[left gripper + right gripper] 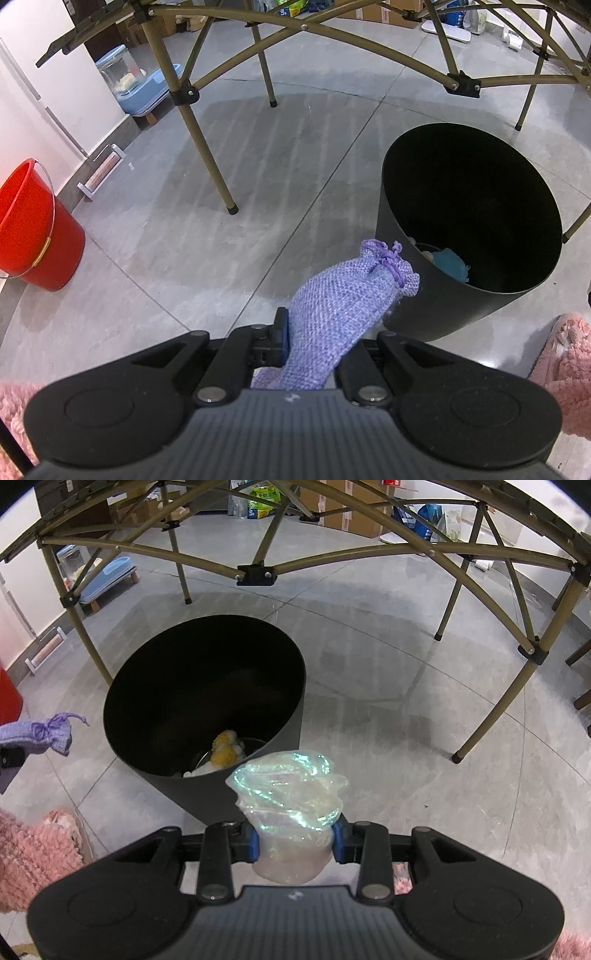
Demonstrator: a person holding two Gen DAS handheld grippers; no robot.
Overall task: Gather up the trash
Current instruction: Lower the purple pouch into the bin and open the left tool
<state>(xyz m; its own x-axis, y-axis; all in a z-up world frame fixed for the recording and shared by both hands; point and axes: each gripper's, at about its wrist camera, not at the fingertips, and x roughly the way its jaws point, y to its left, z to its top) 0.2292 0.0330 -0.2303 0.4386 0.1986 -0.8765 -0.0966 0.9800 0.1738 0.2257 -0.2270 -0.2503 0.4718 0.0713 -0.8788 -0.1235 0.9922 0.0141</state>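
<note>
My left gripper (317,343) is shut on a purple woven drawstring pouch (343,295), held just left of the black trash bin (413,314). The bin holds a teal item (450,262) and other scraps. In the right wrist view, my right gripper (293,840) is shut on a crumpled iridescent plastic bag (291,797), held near the rim of the same bin (207,801), which holds yellow-white trash (225,753). The purple pouch (40,733) also shows at the left edge of that view.
A folding table's olive frame and legs (210,155) stand over the grey tiled floor. A red bucket (33,229) sits at the left by the wall. A blue box (144,85) stands behind. Pink fluffy fabric (565,365) lies near me.
</note>
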